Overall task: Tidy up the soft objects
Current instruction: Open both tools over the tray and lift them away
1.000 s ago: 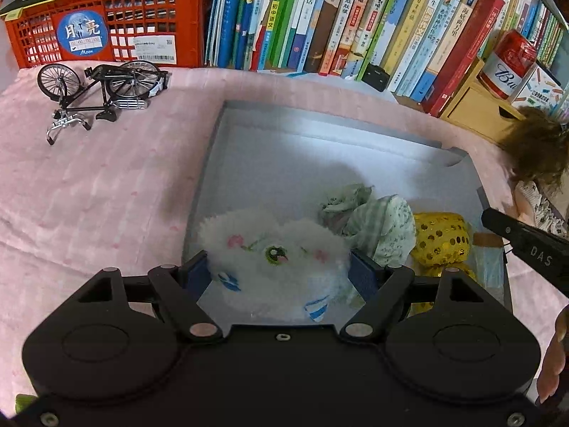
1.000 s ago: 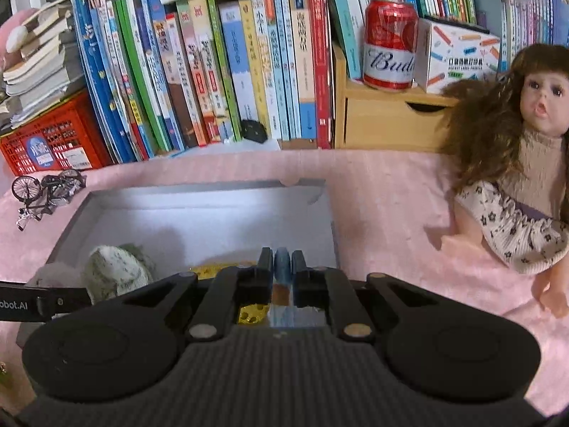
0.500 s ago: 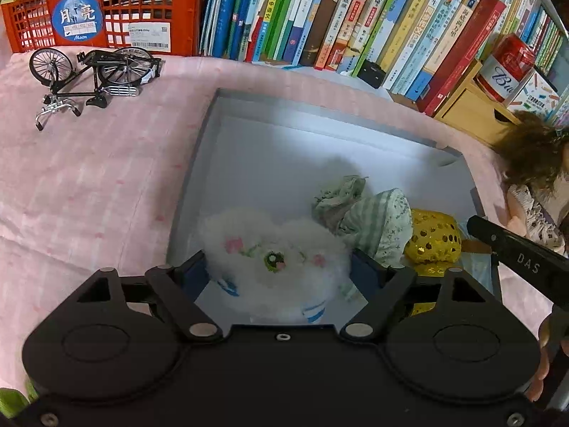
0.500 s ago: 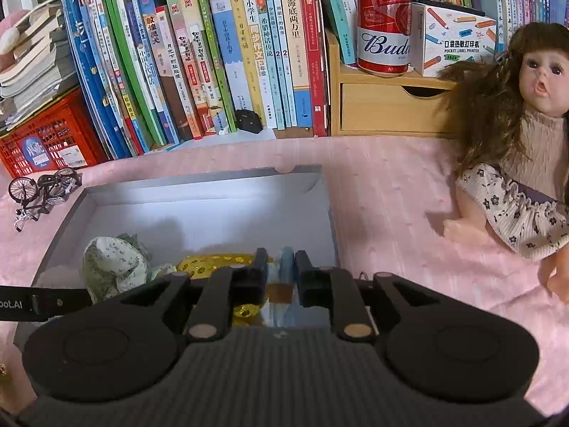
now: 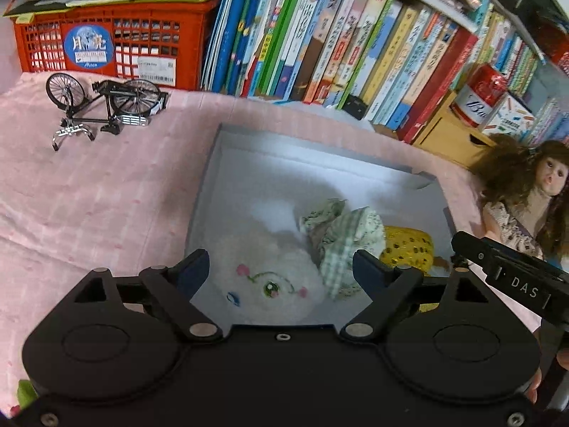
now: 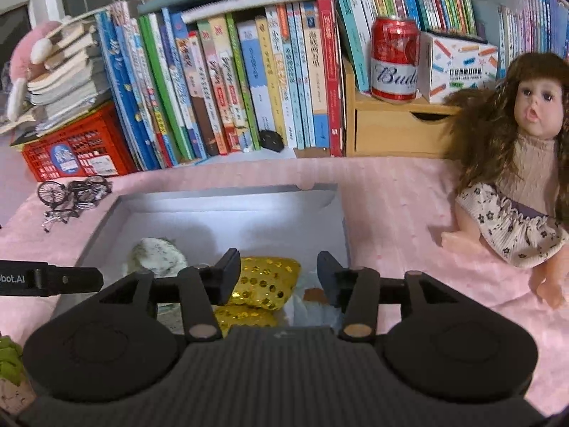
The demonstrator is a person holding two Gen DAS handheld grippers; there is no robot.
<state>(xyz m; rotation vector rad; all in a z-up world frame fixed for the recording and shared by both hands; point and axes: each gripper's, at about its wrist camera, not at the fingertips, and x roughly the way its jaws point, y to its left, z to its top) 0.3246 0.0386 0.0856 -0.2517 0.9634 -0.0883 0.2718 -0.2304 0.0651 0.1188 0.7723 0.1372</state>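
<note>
A grey box (image 5: 208, 181) on the pink cloth holds a white fluffy plush (image 5: 270, 281), a green-checked cloth toy (image 5: 346, 238) and a yellow sequin pouch (image 5: 405, 245). My left gripper (image 5: 281, 272) hovers over the plush. Its jaws are opening and its pads stand clear of the fur. My right gripper (image 6: 279, 277) hangs over the box's (image 6: 227, 203) near right corner. Its jaws are also opening, with the yellow pouch (image 6: 263, 281) and a pale blue item (image 6: 313, 306) lying below, untouched. A doll (image 6: 515, 185) sits right of the box.
Upright books (image 6: 249, 85) line the back, with a red crate (image 5: 106, 42) at the left. A model bicycle (image 5: 103, 103) lies left of the box. A beer can (image 6: 394, 60) and a pencil box (image 6: 458, 67) stand on a wooden drawer (image 6: 394, 131).
The right jaws went from shut on a blue item to wide apart, leaving it in the box. The left jaws spread further off the white plush. Both grippers lifted slightly.
</note>
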